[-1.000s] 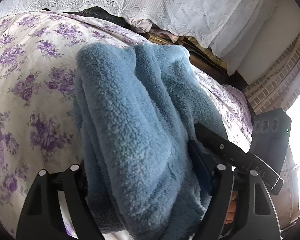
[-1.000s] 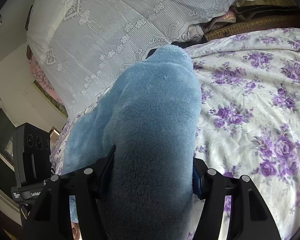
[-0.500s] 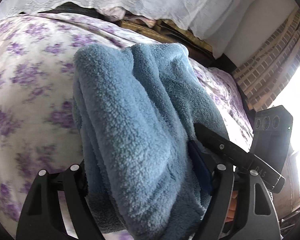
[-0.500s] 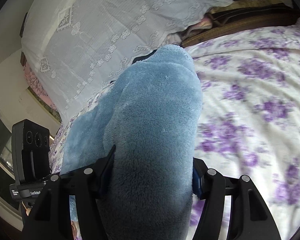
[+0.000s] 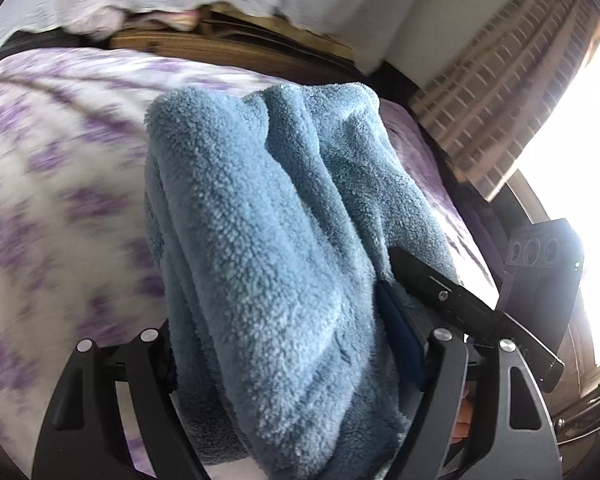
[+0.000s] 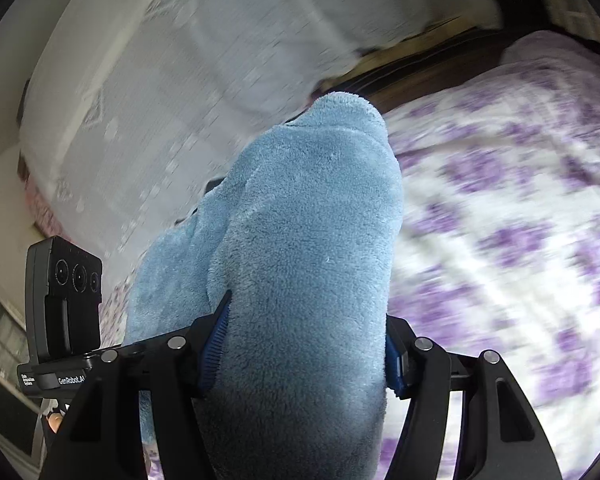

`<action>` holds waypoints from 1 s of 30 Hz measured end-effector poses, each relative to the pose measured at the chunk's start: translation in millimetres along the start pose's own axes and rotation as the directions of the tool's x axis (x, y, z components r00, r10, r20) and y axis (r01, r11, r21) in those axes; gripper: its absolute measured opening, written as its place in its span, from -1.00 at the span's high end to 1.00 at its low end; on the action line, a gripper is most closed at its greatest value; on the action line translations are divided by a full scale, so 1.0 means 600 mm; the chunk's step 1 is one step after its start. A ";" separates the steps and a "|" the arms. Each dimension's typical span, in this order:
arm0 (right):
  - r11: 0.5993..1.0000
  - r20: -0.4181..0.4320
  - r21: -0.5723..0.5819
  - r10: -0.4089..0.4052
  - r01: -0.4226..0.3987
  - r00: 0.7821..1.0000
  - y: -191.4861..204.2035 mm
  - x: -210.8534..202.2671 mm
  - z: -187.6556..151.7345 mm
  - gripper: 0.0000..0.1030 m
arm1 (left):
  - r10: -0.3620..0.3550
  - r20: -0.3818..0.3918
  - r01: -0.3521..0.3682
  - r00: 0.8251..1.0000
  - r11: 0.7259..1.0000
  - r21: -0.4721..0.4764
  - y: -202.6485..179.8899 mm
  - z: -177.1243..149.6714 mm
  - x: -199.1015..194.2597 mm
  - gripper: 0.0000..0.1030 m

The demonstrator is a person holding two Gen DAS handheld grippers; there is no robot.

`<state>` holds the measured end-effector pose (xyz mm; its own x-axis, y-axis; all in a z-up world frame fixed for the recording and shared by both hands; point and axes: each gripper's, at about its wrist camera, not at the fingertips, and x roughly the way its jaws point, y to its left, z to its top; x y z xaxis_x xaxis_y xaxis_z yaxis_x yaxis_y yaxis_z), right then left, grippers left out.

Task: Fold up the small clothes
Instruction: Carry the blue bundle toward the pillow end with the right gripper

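1. Left gripper: pitched downward, jaws set wide, pads pressed against the bundle of blue fleece filling the gap.
2. Right gripper: angled downward, just beside the left, blue pads clamping the same fleece.

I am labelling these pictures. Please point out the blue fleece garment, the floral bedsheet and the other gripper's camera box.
blue fleece garment (image 5: 268, 248): left wrist view, middle of bundle.
floral bedsheet (image 6: 508, 216): right wrist view, bare patch right of garment.
camera box (image 6: 66, 276): right wrist view, its lens face.
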<state>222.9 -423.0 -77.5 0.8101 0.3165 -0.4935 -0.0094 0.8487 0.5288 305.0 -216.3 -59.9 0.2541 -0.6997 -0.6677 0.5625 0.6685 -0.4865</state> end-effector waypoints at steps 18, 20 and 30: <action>0.972 0.195 0.134 -0.218 0.195 0.956 -0.294 -0.228 0.089 -0.24 | -0.150 -0.134 0.174 0.980 0.966 0.191 -0.344 0.091 0.280 -0.47; 0.964 0.218 0.161 -0.243 0.211 0.945 -0.327 -0.248 0.095 -0.24 | -0.162 -0.147 0.190 0.976 0.961 0.200 -0.375 0.098 0.310 -0.48; 0.928 0.271 0.253 -0.338 0.273 0.901 -0.445 -0.316 0.122 -0.24 | -0.198 -0.188 0.242 0.962 0.938 0.249 -0.498 0.124 0.428 -0.50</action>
<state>114.8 -740.7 -74.6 0.8919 -0.1166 -0.4369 0.3604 0.7669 0.5310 261.0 -614.5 -44.3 -0.0145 -0.7584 -0.6517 0.7849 0.3951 -0.4773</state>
